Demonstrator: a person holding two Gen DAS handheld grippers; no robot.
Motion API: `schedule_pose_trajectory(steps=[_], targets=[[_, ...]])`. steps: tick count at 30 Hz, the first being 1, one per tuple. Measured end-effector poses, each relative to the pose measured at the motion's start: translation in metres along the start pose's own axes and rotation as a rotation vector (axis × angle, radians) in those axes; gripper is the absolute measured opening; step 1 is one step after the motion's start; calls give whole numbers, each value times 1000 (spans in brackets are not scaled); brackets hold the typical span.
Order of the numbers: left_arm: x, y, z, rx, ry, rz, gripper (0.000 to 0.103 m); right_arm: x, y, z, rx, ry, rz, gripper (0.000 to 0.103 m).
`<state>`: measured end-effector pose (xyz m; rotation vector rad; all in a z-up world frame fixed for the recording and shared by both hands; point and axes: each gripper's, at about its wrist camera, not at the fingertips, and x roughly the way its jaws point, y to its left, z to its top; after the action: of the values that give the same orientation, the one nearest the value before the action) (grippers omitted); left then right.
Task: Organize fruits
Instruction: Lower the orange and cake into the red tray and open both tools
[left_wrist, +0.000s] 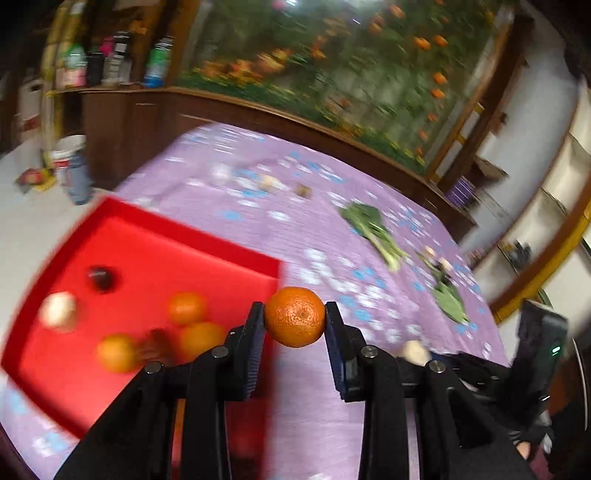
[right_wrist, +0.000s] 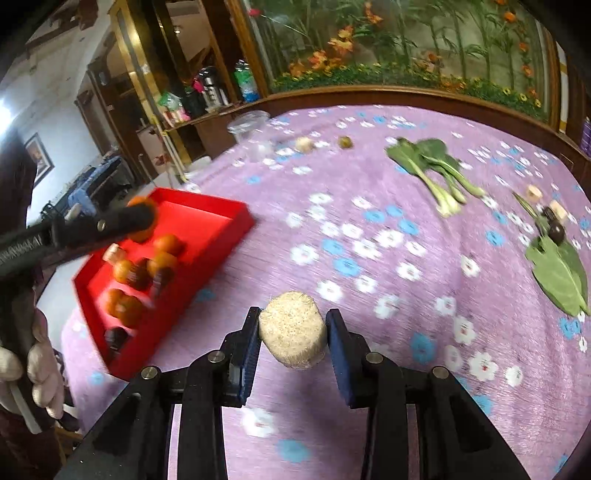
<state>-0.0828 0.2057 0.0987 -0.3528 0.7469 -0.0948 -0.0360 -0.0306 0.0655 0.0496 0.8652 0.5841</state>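
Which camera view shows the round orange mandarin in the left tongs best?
The left wrist view: the round orange mandarin is sharp, central and gripped by the left tongs. The right wrist view shows only a blurred sliver behind them.
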Motion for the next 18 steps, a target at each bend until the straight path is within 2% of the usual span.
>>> schedule_pose_trajectory(steps=[5, 10, 14, 18], targets=[[-28, 57, -6, -60, -45, 165, 31, 4, 46, 12, -45, 0, 71, 39], [-30, 94, -14, -72, -37, 286, 31, 29, 91, 22, -94, 40, 111, 39], [-26, 113, -15, -83, -27, 316, 31, 50, 117, 31, -124, 61, 114, 39], [-23, 125, -17, -97, -11, 300, 31, 64, 127, 42, -127, 65, 85, 39]])
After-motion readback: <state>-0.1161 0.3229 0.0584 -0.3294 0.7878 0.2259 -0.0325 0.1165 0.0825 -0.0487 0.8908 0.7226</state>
